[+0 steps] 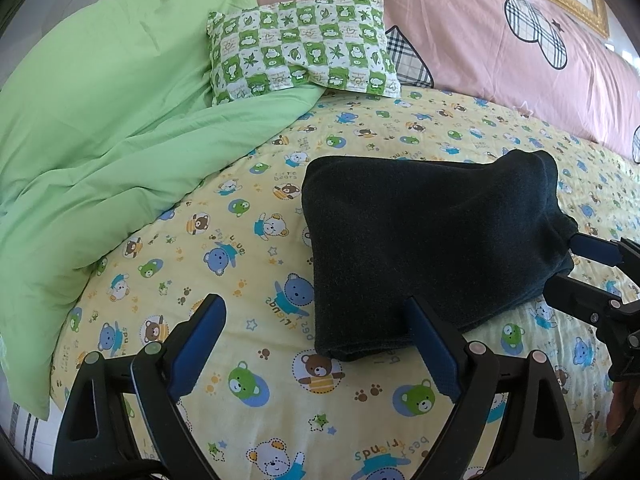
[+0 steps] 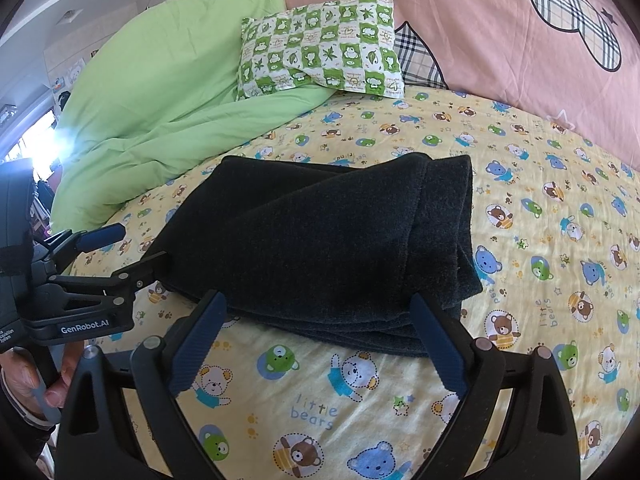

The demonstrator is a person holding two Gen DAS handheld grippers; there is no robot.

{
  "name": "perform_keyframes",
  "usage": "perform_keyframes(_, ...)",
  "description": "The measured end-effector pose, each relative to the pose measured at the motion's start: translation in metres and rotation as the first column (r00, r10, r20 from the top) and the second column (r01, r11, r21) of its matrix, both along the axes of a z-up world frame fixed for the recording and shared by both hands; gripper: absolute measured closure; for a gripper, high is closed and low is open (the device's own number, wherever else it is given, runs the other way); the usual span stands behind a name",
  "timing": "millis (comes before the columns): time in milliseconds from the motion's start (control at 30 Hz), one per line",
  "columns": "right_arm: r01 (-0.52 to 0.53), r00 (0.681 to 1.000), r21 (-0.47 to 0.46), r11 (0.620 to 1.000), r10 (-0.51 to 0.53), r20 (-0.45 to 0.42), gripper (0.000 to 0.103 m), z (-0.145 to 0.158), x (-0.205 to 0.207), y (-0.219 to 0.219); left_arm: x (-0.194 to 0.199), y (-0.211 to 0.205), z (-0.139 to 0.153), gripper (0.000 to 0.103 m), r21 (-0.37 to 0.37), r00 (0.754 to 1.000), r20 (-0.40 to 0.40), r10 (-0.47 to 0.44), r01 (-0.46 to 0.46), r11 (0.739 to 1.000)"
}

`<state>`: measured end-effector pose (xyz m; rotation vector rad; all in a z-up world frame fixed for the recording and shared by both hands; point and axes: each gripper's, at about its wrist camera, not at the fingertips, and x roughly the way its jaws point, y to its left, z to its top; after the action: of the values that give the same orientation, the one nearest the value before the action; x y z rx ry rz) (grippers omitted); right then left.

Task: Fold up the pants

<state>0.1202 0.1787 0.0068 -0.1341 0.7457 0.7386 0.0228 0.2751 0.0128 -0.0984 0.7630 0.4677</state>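
I see the dark folded pants lying as a thick stack on the bear-print bed sheet, near me and well apart from the green checked pillow at the far side. My left gripper and right gripper both stand spread wide, holding nothing. The top layer looks loose and ridged; I judge a careless brush from either gripper could drag it and undo the fold.
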Motion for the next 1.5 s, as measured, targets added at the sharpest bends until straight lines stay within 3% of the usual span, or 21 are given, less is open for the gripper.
perform_keyframes(467,0.000,1.000,0.002,1.000,0.000,-0.001,0.009,0.000,0.000,0.000,0.001,-0.002,0.000,0.011,0.027,1.000,-0.005,-0.009,0.009,1.000)
perform_keyframes(867,0.003,1.000,0.006,1.000,-0.003,0.002,0.009,0.003,-0.001,0.000,0.004,0.006,0.000,0.010,-0.028,1.000,-0.004,-0.004,0.004,1.000)
perform_keyframes(1167,0.026,0.999,0.029,0.999,-0.027,0.019,0.009,0.015,0.003,-0.005,0.007,0.007,0.018,0.010,0.040,0.999,0.046,0.012,-0.014,0.999)
perform_keyframes(1500,0.044,0.999,0.054,0.998,-0.044,0.005,0.009,0.019,0.009,-0.013,0.017,0.006,0.022,0.010,0.038,0.999,0.049,0.002,-0.003,0.999)
